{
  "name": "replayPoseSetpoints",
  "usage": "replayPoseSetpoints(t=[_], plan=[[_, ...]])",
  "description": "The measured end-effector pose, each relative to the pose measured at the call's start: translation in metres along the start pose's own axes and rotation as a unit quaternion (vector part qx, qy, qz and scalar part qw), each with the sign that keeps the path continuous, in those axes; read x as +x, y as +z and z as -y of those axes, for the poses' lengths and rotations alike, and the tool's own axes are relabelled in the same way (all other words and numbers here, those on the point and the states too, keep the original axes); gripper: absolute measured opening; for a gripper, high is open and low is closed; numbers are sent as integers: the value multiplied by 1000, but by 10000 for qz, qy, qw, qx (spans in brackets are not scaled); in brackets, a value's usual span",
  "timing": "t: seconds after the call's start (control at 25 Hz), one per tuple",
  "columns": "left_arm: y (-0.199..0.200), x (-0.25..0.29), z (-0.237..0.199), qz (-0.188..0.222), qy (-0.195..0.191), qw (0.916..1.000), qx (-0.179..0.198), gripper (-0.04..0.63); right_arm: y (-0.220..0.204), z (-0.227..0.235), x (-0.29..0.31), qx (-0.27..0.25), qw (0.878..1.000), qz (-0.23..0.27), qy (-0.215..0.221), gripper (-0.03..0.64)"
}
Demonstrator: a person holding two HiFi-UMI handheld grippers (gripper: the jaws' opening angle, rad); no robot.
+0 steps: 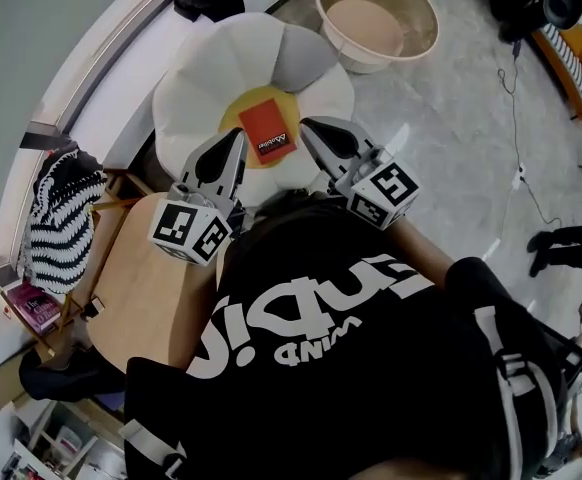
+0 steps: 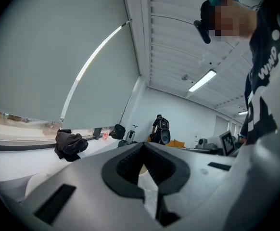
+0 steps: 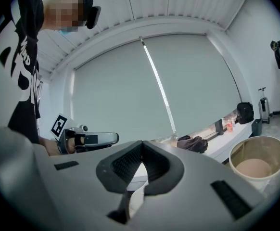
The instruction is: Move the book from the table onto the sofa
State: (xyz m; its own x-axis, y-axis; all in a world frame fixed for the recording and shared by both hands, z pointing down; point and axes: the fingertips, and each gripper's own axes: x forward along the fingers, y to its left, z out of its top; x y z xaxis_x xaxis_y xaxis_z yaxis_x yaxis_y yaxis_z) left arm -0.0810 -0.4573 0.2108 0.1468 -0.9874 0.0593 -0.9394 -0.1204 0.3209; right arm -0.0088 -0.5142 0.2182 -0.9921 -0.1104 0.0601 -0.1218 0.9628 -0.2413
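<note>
As the red book [image 1: 267, 133] already lies on the flower-shaped sofa [image 1: 201, 78], beyond the desk [image 1: 156, 288], the left hand-held gripper [image 1: 236, 148] and right hand-held gripper [image 1: 311, 128] are closed, empty; bumping that soft cushion might, I think, slide it off.

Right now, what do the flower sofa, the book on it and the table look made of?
The flower sofa: probably stuffed fabric, matte; its white petals bulge softly. The book: likely paper with a smooth orange-red cover; flat, crisp edges. The table: looks like light wood or veneer; even tan top, grain too faint to confirm.
</note>
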Motion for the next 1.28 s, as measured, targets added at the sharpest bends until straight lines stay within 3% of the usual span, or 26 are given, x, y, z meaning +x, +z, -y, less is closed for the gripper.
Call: replayPoseSetpoints(t=[0.68, 1.28], plan=[[1, -4, -4, 70, 107, 9997, 189, 9, -1, 9, -2, -133, 9998, -49, -104, 2], [-10, -1, -6, -5, 214, 9998, 47, 9, -7, 15, -9, -121, 9996, -183, -157, 2]])
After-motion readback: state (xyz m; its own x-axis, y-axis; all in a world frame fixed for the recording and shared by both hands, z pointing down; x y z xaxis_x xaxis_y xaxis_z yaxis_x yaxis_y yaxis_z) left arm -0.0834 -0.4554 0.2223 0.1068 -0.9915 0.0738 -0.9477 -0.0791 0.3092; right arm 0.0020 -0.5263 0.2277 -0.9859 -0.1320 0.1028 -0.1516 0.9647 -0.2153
